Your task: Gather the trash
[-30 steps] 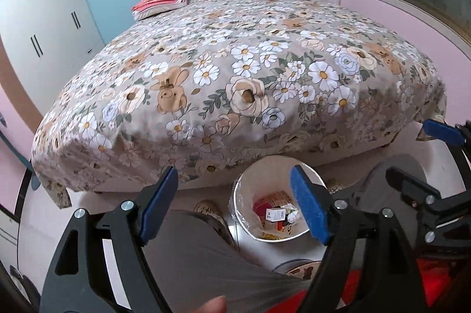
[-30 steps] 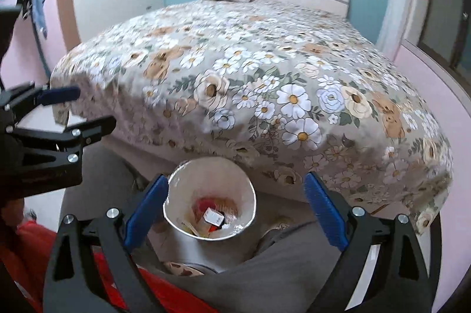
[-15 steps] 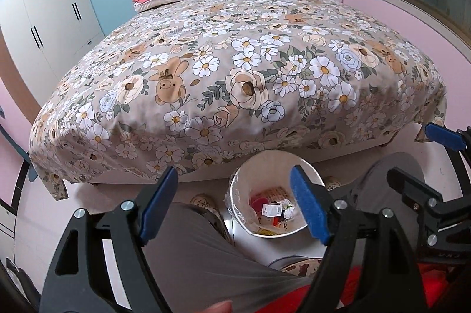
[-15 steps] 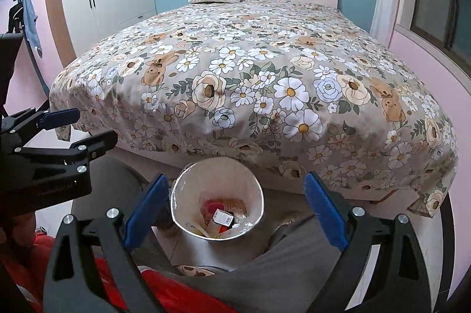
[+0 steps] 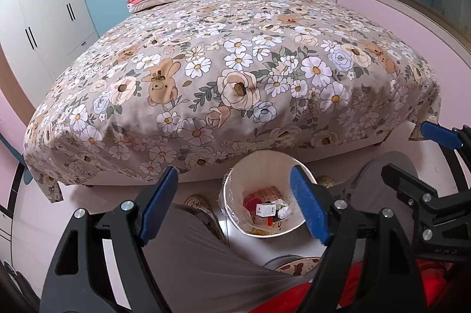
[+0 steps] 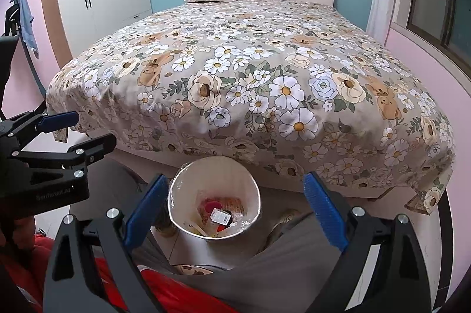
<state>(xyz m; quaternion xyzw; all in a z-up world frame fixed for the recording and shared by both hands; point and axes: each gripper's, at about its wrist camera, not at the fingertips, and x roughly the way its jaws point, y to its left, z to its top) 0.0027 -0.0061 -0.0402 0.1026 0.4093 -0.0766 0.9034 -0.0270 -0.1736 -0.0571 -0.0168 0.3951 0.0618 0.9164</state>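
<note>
Left gripper (image 5: 235, 207): spread wide, nothing held.
Right gripper (image 6: 235, 210): likewise spread, empty.
Risk: lined bin (image 6: 253, 189) could be tipped if its rim is snagged.

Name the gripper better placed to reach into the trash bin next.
Right, narrowly. The trash bin sits centred between the right gripper fingers; in the left gripper view it lies off to the right. Both are open and empty.

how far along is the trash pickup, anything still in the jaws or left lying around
Done: the white bin at the foot of the bed already holds wrappers and a small carton. In hand: nothing; the left gripper and the right gripper both stand with jaws open and empty. Left: no loose trash shows on the bedspread or the visible floor.
</note>
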